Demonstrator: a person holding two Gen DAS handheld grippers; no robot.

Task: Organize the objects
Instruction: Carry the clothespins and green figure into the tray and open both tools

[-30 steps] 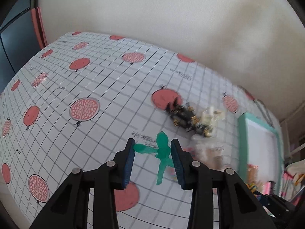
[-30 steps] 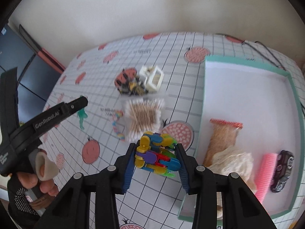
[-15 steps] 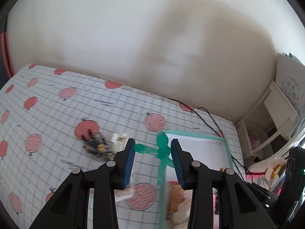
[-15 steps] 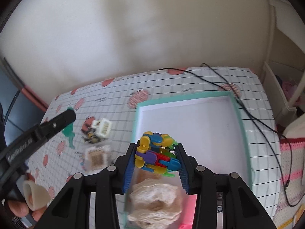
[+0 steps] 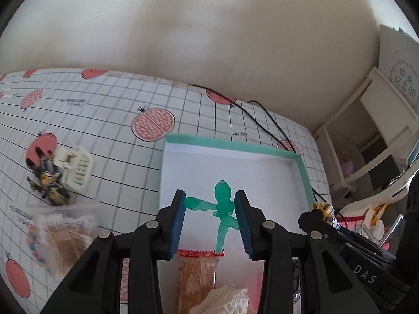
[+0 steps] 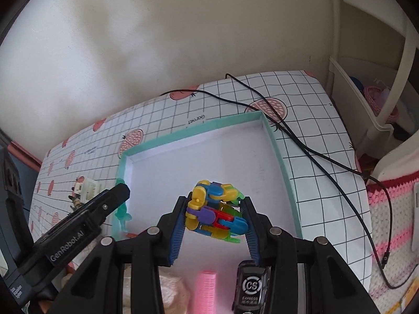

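Left gripper (image 5: 210,219) clamps a green toy figure (image 5: 222,209) between its blue pads, held above the teal-rimmed tray (image 5: 230,145) ahead. Right gripper (image 6: 214,222) clamps a multicoloured block toy (image 6: 216,217), over the same tray. Below its fingers lie a pink roller (image 6: 207,290) and a black toy car (image 6: 251,285).

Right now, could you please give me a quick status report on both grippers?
Left gripper shut on green figurine, above tray. Right gripper shut on multicolored clip bundle, also above it. Nothing blocking the bare tray floor.
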